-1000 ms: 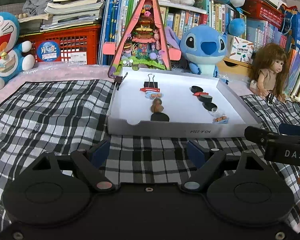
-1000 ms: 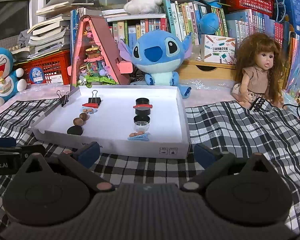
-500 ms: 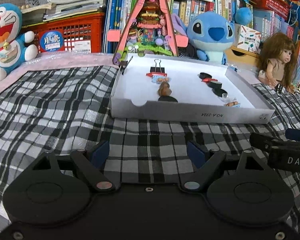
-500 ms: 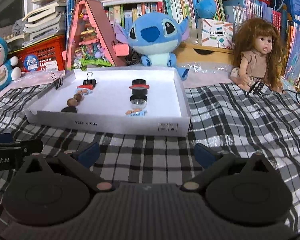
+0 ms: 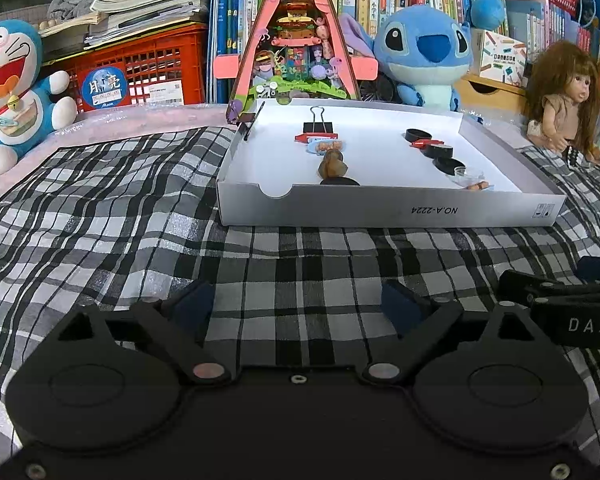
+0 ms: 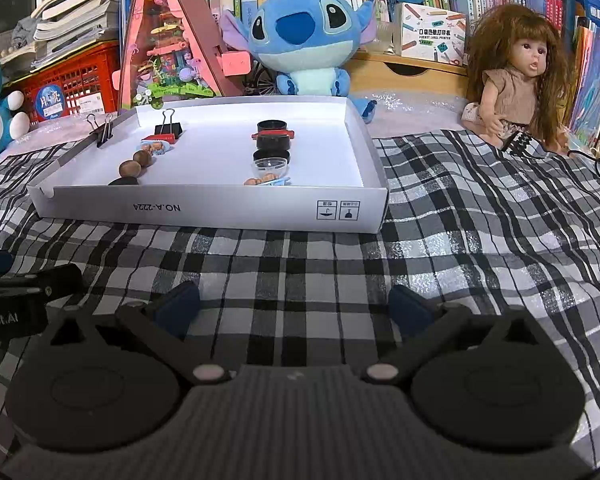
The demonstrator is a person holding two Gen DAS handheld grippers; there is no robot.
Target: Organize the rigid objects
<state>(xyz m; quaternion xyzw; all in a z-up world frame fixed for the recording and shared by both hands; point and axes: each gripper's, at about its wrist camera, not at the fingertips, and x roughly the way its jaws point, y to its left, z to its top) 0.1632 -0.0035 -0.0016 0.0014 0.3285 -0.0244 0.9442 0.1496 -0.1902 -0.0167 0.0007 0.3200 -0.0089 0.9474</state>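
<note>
**Grippers parked, tray looks sorted, so what could still bite us?**

Grippers first: our left gripper (image 5: 296, 306) and right gripper (image 6: 294, 306) both sit low over the plaid cloth (image 6: 480, 240), jaws spread wide, nothing between them. Just past them is the white box lid (image 5: 380, 210) with the small stuff in two rows: binder clip (image 6: 168, 126), brown nuts (image 6: 136, 164), black caps (image 6: 272, 142), clear cup (image 6: 269, 167). Another binder clip (image 6: 100, 130) sits pinched on the lid's left wall. Behind it all, Stitch plush (image 6: 304, 40) and doll (image 6: 512, 76).

Our worry is that the lid's cardboard wall is low and light, so going in flat could shove it and roll those nuts out of line.
</note>
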